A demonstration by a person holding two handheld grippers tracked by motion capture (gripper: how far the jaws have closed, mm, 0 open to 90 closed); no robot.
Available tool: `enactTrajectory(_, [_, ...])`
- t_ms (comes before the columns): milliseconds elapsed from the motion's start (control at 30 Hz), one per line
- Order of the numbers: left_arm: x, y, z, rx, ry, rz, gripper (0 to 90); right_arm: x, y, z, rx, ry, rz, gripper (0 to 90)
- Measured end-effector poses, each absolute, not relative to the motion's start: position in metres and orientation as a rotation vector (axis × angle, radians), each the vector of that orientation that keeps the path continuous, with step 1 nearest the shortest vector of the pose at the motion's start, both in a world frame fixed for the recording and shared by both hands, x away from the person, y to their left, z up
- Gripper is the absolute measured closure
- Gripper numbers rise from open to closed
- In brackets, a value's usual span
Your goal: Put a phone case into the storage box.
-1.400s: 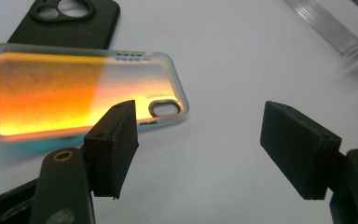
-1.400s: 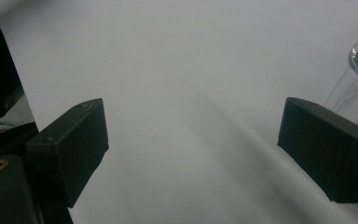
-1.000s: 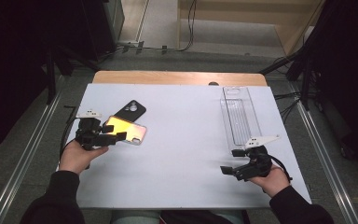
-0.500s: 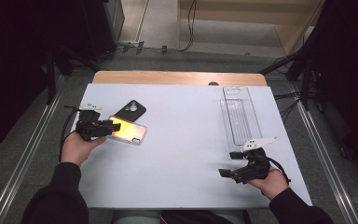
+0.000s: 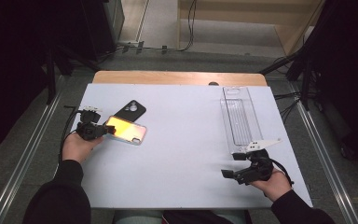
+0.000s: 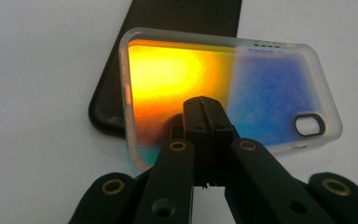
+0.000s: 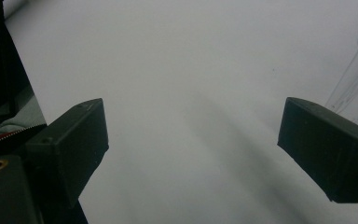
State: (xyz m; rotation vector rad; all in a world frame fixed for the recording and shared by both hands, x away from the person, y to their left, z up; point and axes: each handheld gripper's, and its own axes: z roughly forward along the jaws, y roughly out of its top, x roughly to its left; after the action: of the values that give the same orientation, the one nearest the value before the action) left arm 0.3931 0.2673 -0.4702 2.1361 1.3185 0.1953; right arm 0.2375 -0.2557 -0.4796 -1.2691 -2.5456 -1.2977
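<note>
Left gripper view: left gripper (image 6: 204,105) pinched together over iridescent case's (image 6: 242,79) near edge, bare table (image 6: 37,60) alongside.

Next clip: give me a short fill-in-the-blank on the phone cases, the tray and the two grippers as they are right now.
1. The left gripper has its jaws ____ over the edge of the iridescent phone case.
2. The iridescent phone case partly overlaps a ____ phone case.
3. The right gripper has its jaws ____ above the white table.
4. The clear plastic tray lies on the person's ____ side.

Missing words: shut; black; open; right
</note>
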Motion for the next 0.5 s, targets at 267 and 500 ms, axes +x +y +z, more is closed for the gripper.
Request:
enactTrajectory(267, [0.3885,0.2668,-0.4711,2.147,1.302,0.172,90.0,0.2374,-0.2557,-0.4792,-1.272,-2.549,-1.295,6.8])
enactTrajectory(500, [0.3846,0.2666,-0.4719,2.151,1.293,0.154,90.0,0.2371,-0.2557,-0.4789,-1.273,-2.552,-1.295,6.8])
